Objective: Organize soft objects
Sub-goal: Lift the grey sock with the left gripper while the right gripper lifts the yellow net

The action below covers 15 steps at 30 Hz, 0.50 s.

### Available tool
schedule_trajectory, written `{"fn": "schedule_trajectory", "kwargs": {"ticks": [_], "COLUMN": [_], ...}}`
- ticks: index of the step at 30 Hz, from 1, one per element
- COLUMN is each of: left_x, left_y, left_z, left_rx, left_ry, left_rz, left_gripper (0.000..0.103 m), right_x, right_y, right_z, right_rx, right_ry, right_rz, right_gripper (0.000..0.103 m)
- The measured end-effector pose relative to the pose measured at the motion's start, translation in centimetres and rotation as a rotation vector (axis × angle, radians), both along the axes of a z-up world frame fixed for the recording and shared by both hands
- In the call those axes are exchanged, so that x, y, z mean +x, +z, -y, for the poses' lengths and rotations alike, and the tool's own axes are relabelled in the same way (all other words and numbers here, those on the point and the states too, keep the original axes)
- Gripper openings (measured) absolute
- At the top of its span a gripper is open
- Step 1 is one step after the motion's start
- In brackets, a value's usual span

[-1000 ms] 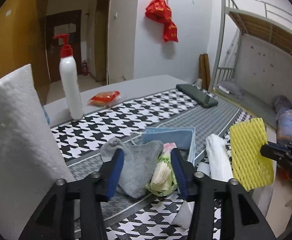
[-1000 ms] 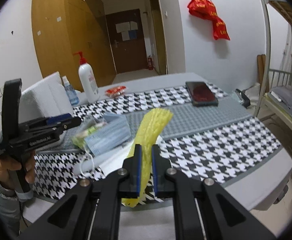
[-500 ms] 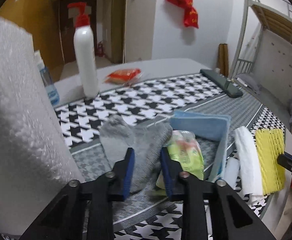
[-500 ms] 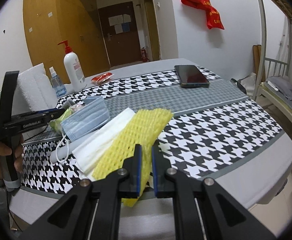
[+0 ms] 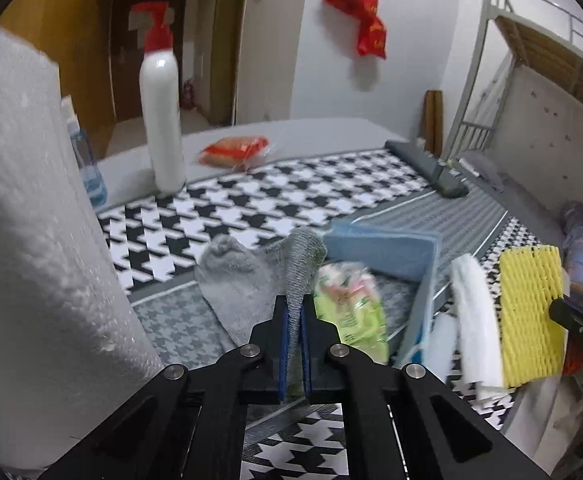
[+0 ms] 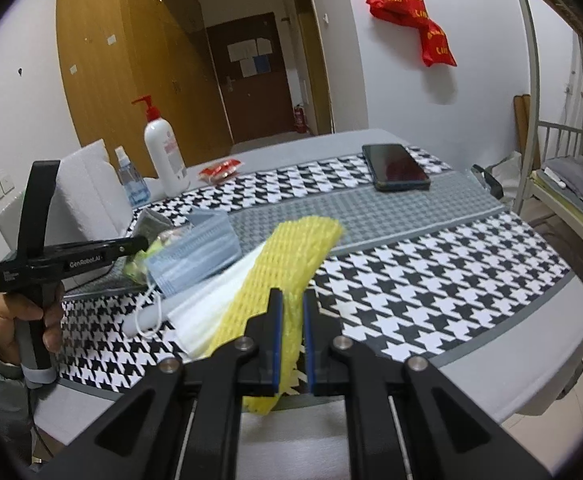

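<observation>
The left gripper (image 5: 294,320) has its fingers pinched on a raised fold of the grey sock (image 5: 247,276), whose toe end lies on the houndstooth cloth (image 5: 275,200) just ahead and to the left of the fingers. Touching the sock on the fingers' right sits a green packet (image 5: 347,304), and beyond that a blue face mask (image 5: 391,252).

The right gripper (image 6: 291,332) clamps the near end of the yellow foam net (image 6: 291,256), which stretches forward from its fingers and rests beside a white foam sheet (image 6: 215,300) on their left.

By the look of it, sorting is only partly done: the soft items lie side by side in a loose row, but two are in hand and not yet settled.
</observation>
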<state>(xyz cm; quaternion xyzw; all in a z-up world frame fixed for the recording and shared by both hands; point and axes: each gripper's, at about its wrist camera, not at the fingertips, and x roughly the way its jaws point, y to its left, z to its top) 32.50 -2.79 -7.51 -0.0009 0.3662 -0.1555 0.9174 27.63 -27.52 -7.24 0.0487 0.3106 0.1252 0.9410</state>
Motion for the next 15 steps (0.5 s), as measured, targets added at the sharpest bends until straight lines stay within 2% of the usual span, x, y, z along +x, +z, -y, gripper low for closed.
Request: {"fn": "schedule_trajectory", "kwargs": {"ticks": [15], "left_x": [-5.2], "left_y": [4.7], "left_z": [-0.1], "left_rx": [-0.007], "left_ry": [-0.026], "left_rz": [0.171], "left_gripper": [0.006], "right_x": [-2.2], "right_y": [3.0], "right_z": [-1.0], "right_rx": [-0.006], "right_ry": [0.013], "right_rz": [0.073], "right_gripper": [0.012]}}
